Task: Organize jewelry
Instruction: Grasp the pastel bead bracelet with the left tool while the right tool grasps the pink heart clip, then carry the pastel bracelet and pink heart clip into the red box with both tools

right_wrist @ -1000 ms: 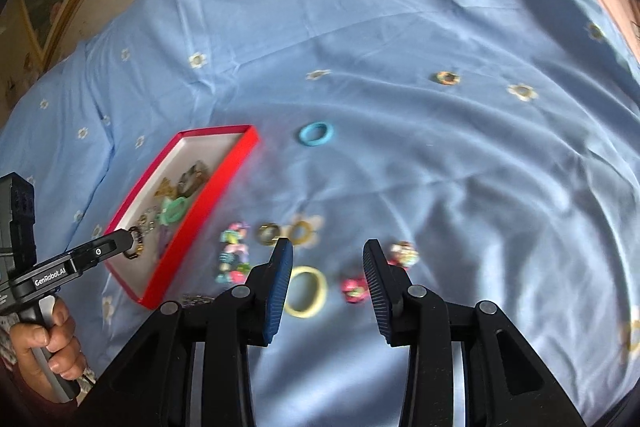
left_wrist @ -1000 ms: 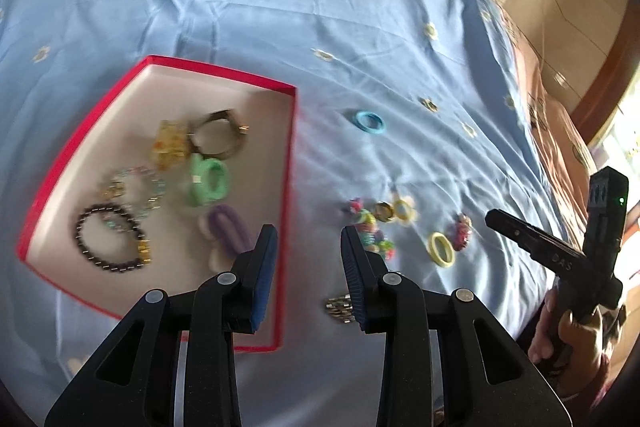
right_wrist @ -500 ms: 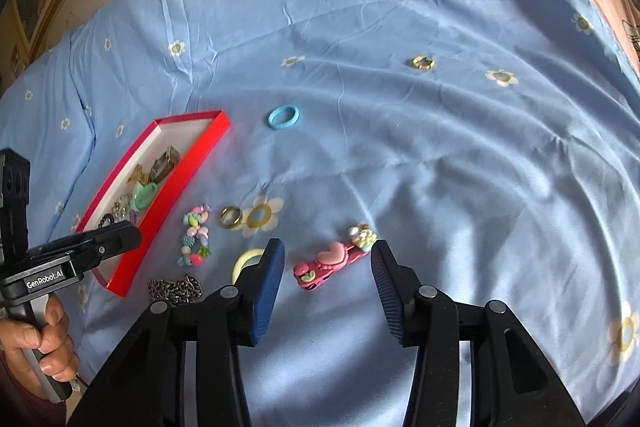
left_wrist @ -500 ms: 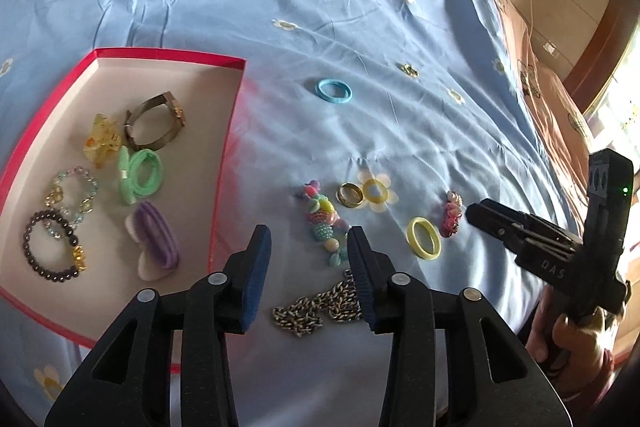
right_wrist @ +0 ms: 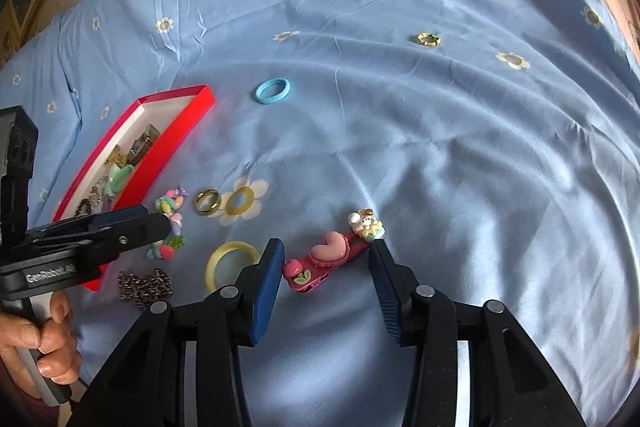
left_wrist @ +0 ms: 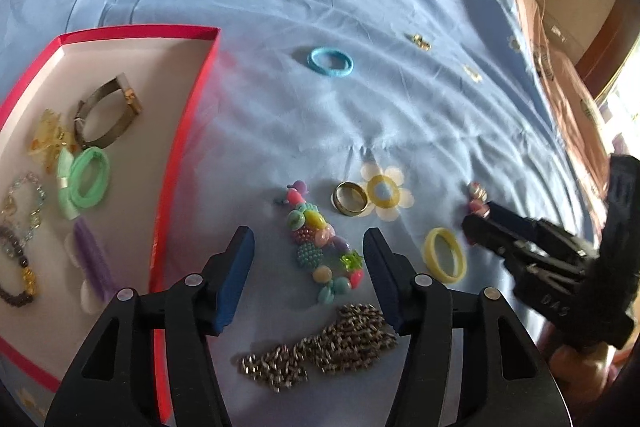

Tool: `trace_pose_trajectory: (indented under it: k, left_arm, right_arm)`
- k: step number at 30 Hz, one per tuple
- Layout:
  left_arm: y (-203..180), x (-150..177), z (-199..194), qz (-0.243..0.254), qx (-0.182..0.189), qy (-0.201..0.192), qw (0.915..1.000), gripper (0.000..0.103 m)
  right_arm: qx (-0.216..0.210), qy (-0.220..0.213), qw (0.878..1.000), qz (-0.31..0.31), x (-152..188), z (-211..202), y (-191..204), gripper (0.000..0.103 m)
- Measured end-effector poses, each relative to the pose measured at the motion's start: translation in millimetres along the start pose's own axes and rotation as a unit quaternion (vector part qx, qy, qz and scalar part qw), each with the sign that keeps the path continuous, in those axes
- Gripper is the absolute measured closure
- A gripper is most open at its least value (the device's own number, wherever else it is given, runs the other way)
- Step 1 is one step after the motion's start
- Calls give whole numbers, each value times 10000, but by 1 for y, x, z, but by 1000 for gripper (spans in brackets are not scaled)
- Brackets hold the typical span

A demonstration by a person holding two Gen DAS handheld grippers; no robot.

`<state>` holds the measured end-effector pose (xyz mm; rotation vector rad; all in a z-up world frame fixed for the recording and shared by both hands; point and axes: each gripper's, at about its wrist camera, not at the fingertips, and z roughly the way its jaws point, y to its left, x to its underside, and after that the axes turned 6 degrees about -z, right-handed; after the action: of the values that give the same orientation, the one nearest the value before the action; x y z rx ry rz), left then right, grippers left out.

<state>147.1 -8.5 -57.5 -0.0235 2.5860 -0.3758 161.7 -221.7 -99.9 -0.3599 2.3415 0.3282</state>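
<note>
On a bed covered by a blue flowered sheet (right_wrist: 400, 131), a red box (left_wrist: 176, 163) lies to the left with several pieces already in it: a green hair tie (left_wrist: 86, 183), a grey bangle (left_wrist: 108, 115), a purple piece (left_wrist: 94, 263) and beaded bracelets at its near edge.

The left hand-held gripper (left_wrist: 308, 267) hangs over the loose pieces just right of the box. Its jaws are opening, and the colourful bead bracelet (left_wrist: 320, 243) lies on the sheet between them, with neither pad touching it. A metal chain (left_wrist: 320, 343) lies heaped just in front of the bracelet, close to the right finger. A gold ring (left_wrist: 351, 198) sits just beyond the bracelet, beside a printed flower, and a yellow ring (left_wrist: 445, 254) lies to the right of it. A blue hair tie (left_wrist: 330, 61) lies well apart, farther up the sheet.

The right hand-held gripper (right_wrist: 326, 259) is lowered over a pink hair clip (right_wrist: 332, 255) with a heart on it. Its jaws are closing, the clip lies slantwise between them, and the pads stand close to its ends; I cannot tell whether they touch it. A small gold piece (right_wrist: 427, 39) lies far off on the sheet. A hand (right_wrist: 38, 339) grips the left tool's handle.
</note>
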Motion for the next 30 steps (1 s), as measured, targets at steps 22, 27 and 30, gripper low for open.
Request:
trace_pose_trajectory:
  k: [22,27,30]
  left_arm:
    - [20,3,-37,-82,272,-450,9986,86]
    - [29,3,-60,-197,349,-676,9969,86]
    - [34,5,-72,-255,379,-772,9960,86]
  right_arm:
    - [-437,-382,9983,-33,-15,-23,13,87]
    - [-625,-415,9971,-112,-19,-26,28,87]
    - [-718,-426,9963,-193,-21,-27,38,87]
